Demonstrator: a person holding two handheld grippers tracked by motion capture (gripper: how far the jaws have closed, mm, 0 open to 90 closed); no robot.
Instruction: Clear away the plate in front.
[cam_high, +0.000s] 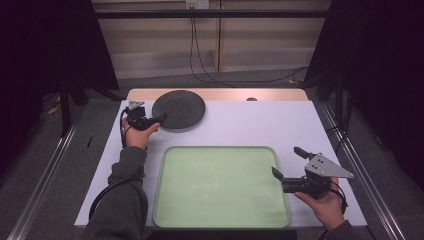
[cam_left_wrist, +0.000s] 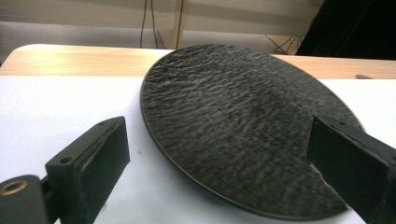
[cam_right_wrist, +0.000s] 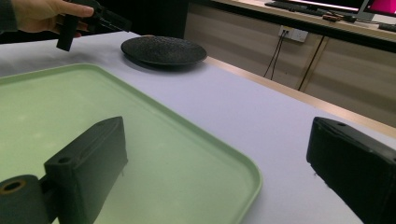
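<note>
My left tool (cam_high: 159, 120) sits spread at the near-left rim of the black plate (cam_high: 179, 109), one jaw over the plate, the other outside on the table (cam_high: 240, 125); I judge a rim grasp comes next. The plate lies beyond the green tray's (cam_high: 165, 185) far-left corner. My right tool (cam_high: 287, 162), also spread and empty, straddles the tray's right edge, well apart from the plate. A pale wall with cables stands behind the plate.

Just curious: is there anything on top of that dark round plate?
No, the plate is bare; the left claw is open at its rim. What lies beneath it is hidden.
</note>
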